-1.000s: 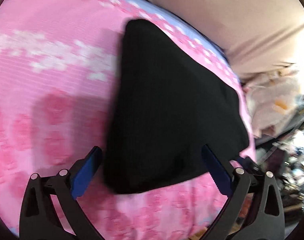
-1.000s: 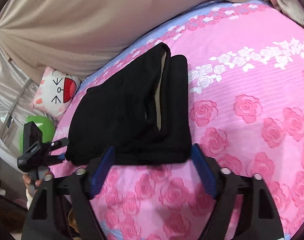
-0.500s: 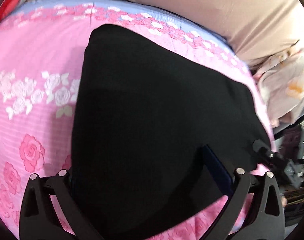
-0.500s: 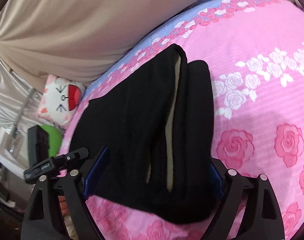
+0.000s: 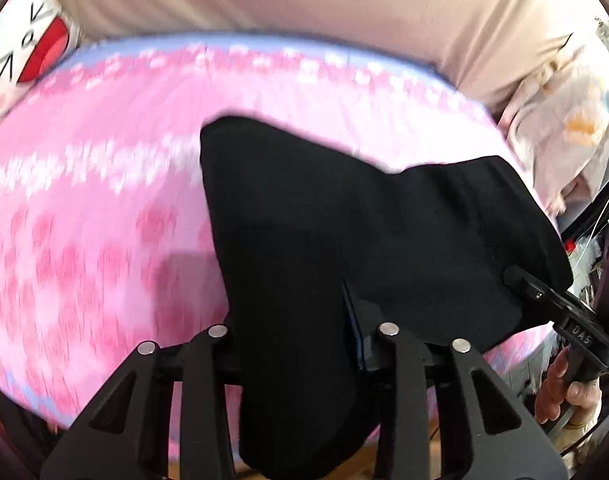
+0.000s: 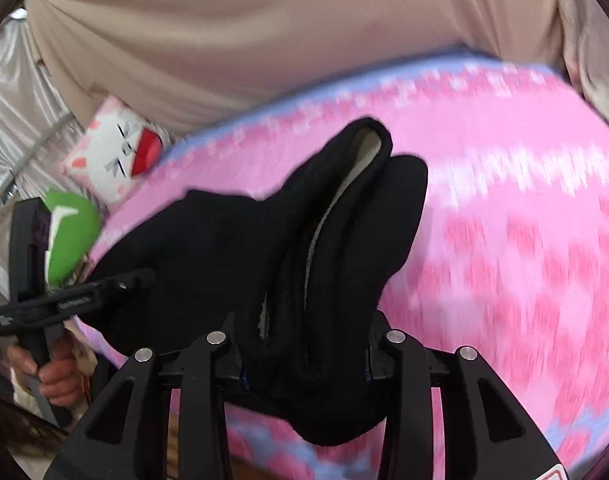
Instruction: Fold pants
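Observation:
The black pants point(image 5: 344, 216) are folded into a thick bundle on the pink rose-print bedspread point(image 5: 84, 220). My left gripper point(image 5: 296, 328) is shut on the near end of the bundle, and the cloth bulges out between its arms. My right gripper point(image 6: 304, 352) is shut on the other near corner of the pants point(image 6: 264, 240), where a beige lining point(image 6: 360, 164) shows between the layers. The pants are lifted at the gripped edge. Each gripper shows in the other's view, the right one point(image 5: 544, 296) and the left one point(image 6: 116, 284).
A beige curtain point(image 6: 264, 40) hangs behind the bed. A white cat-face pillow point(image 6: 116, 156) and a green cushion point(image 6: 68, 232) lie at the bed's left end. Pale floral bedding point(image 5: 564, 120) is heaped at the right end. The bed's near edge runs under both grippers.
Both grippers came down over the near edge of the pants and closed on it. The gripped edge is now raised off the bedspread, and both views are blurred with motion.

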Demonstrator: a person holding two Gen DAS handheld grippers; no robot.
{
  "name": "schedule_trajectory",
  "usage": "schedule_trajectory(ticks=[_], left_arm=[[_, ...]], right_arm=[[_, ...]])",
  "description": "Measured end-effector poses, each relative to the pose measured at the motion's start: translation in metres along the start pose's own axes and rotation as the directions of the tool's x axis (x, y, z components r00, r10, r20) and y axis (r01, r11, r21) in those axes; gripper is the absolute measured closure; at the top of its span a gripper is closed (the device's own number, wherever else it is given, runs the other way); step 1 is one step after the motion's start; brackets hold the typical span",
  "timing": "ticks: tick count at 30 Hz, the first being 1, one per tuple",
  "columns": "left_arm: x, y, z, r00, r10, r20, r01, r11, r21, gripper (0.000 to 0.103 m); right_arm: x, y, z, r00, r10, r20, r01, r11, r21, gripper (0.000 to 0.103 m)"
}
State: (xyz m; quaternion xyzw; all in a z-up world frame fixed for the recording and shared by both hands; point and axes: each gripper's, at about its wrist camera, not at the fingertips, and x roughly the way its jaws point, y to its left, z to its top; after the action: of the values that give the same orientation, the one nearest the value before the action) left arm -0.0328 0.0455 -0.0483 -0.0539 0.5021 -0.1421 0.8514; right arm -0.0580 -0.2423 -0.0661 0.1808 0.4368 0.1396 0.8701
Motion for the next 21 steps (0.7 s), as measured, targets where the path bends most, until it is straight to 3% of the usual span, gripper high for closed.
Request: schedule_trajectory(ticks=[3, 6, 10, 12, 13, 14, 15, 16, 18, 21], left_arm=[[0.013, -0.003, -0.013, 0.998, 0.057, 0.014, -0.057, 0.998, -0.001, 0.047], [0.021, 0.000, -0.014, 0.994, 0.103, 0.038, -0.101, 0.994, -0.035, 0.016], [0.036, 0.015, -0.009, 0.999, 0.013, 0.031, -0.010, 0.993, -0.119, 0.010], [0.037, 0.010, -0.009, 0.999, 0.017, 0.039, -0.013, 0.994, -0.107, 0.013], [0.036, 0.008, -0.010, 0.999, 0.003, 0.042, 0.001, 0.994, -0.109, 0.026], [0.034, 0.005, -0.009, 0.999, -0.017, 0.041, 0.022, 0.994, -0.110, 0.031], [0.029, 0.001, -0.008, 0.999, -0.008, 0.049, 0.012, 0.995, -0.101, 0.043], [0.025, -0.003, -0.007, 0.998, 0.001, 0.055, 0.004, 0.996, -0.090, 0.054], [0.015, -0.009, -0.005, 0.998, 0.011, 0.068, -0.006, 0.997, -0.080, 0.063], [0.001, -0.014, -0.003, 0.996, 0.012, 0.090, -0.007, 0.998, -0.063, 0.067]], right_arm=[[0.008, -0.015, -0.017, 1.000, -0.003, 0.000, 0.003, 0.998, 0.057, 0.055], [0.013, -0.026, -0.016, 1.000, 0.023, 0.009, -0.024, 0.993, 0.112, 0.045], [0.017, -0.036, -0.017, 0.998, 0.055, 0.015, -0.056, 0.988, 0.142, 0.041], [0.020, -0.039, -0.017, 0.997, 0.070, 0.021, -0.073, 0.985, 0.159, 0.040], [0.020, -0.040, -0.017, 0.997, 0.072, 0.027, -0.076, 0.984, 0.160, 0.041], [0.020, -0.039, -0.017, 0.997, 0.066, 0.030, -0.070, 0.985, 0.156, 0.044], [0.020, -0.037, -0.017, 0.997, 0.062, 0.035, -0.067, 0.987, 0.149, 0.054], [0.019, -0.034, -0.016, 0.997, 0.067, 0.040, -0.072, 0.987, 0.143, 0.057], [0.011, -0.029, -0.014, 0.998, 0.048, 0.051, -0.054, 0.992, 0.118, 0.063], [0.001, -0.014, -0.010, 0.996, 0.035, 0.080, -0.041, 0.996, 0.081, 0.065]])
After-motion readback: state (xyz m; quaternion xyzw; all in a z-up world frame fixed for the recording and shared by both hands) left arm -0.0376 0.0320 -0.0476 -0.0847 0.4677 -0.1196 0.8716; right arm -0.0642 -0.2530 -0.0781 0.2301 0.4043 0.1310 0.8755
